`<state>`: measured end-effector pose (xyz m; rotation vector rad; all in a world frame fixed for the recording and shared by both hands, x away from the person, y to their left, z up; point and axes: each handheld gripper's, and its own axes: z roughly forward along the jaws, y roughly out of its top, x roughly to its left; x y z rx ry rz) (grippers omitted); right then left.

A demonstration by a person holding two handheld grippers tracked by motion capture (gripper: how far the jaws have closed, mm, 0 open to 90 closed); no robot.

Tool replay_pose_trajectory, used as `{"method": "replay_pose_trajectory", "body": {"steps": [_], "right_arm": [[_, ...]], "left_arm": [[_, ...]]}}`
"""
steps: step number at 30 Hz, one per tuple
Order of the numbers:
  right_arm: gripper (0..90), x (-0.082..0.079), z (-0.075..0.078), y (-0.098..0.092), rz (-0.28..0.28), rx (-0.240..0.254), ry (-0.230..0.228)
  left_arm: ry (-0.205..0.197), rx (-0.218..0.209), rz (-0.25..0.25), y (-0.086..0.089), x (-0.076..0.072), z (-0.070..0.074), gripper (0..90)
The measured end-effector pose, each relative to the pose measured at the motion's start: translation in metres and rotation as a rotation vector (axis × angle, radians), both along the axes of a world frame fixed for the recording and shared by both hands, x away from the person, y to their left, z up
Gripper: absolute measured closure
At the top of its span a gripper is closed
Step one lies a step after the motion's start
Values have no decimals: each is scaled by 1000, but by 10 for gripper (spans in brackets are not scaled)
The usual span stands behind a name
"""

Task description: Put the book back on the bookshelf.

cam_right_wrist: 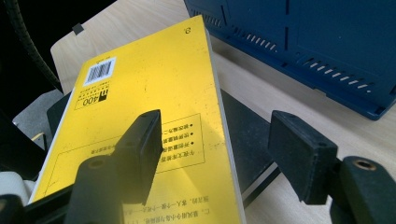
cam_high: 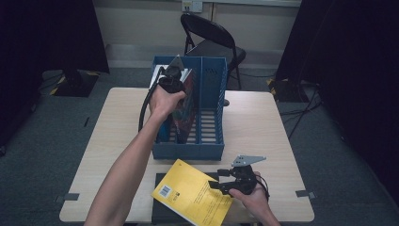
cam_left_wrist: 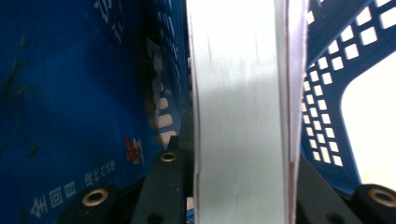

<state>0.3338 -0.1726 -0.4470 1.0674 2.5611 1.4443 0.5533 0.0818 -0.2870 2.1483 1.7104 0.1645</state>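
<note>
Presently, held book: the left gripper (cam_high: 177,81) has its jaws clamped on a thick book (cam_left_wrist: 240,112), page edges facing the camera in the left gripper view, one black jaw pressed to each cover.
Book's place: upright inside the left compartment of the blue file rack (cam_high: 209,146), its red-and-dark cover (cam_high: 184,109) showing below the hand in the high view.
Left of the jaws: a blue wall with white printed characters (cam_left_wrist: 70,107) rises close beside the book, leaving a narrow dark gap.
Right of the jaws: the rack's perforated blue divider (cam_left_wrist: 327,116) stands just beside the book's pink-edged cover.
Right gripper: the right gripper (cam_right_wrist: 215,149) hangs over the near edge of the tabletop (cam_high: 254,122), jaws apart and gripping nothing.
Under those jaws: a yellow book (cam_right_wrist: 144,116) lies flat with its barcode corner away from the jaws; the left jaw hovers above its cover, the right jaw sits out past its page edge.
Below the yellow book: a black book (cam_right_wrist: 243,135) lies beneath it, jutting out on the side toward the right jaw.
Ahead of the right jaws: the rack's front wall (cam_right_wrist: 303,51), near but apart from the yellow book.
Beyond the tabletop: a black folding chair (cam_high: 211,37) stands behind the rack on grey carpet.
</note>
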Motion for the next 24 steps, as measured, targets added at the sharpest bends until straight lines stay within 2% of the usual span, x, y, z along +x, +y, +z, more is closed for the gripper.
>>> {"method": "replay_pose_trajectory", "body": {"steps": [3,5,8,9,13,14,17,18,20,23,24], "right_arm": [[348,0,0,0,0,1,0],[348,0,0,0,1,1,1],[348,-1,0,0,5,-1,-1],[348,-1,0,0,5,-1,-2],[347,-1,-1,1,6,-2,2],[347,-1,-1,0,6,-1,2],[347,-1,-1,0,6,1,2],[347,-2,-1,1,8,-2,2],[347,-2,-1,1,7,-3,3],[347,-3,-1,1,9,-2,1],[347,-3,-1,1,8,-2,1]], "left_arm": [[-10,5,25,-3,2,1,744],[-10,19,18,-3,4,3,743],[-26,15,50,-5,5,6,744],[-35,25,40,-6,5,7,744],[-27,20,60,-6,8,8,743],[-39,23,58,-6,9,8,743],[-42,34,61,-10,11,7,743],[-56,37,63,-12,11,7,744],[-66,32,72,-14,11,6,744],[-58,26,92,-15,12,0,743],[-70,32,102,-16,12,0,743]]}}
